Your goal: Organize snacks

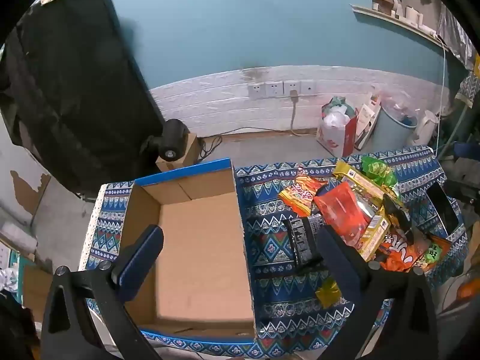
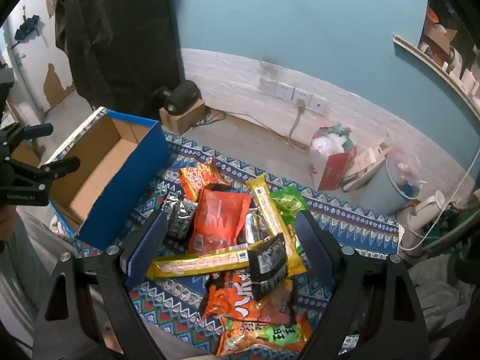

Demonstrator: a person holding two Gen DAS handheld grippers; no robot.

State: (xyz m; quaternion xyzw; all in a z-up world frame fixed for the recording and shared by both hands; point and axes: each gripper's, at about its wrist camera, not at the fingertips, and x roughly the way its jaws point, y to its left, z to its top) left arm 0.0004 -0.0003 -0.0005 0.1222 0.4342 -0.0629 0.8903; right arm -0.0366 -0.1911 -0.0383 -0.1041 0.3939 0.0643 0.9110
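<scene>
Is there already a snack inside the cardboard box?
No, the cardboard box shows only its bare brown floor, and the snack packets all lie on the patterned cloth beside it.

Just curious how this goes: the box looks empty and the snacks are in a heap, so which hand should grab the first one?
Probably the right. Its gripper hangs open directly over the snack pile, while the left gripper hangs open over the empty cardboard box, beside the pile.
</scene>
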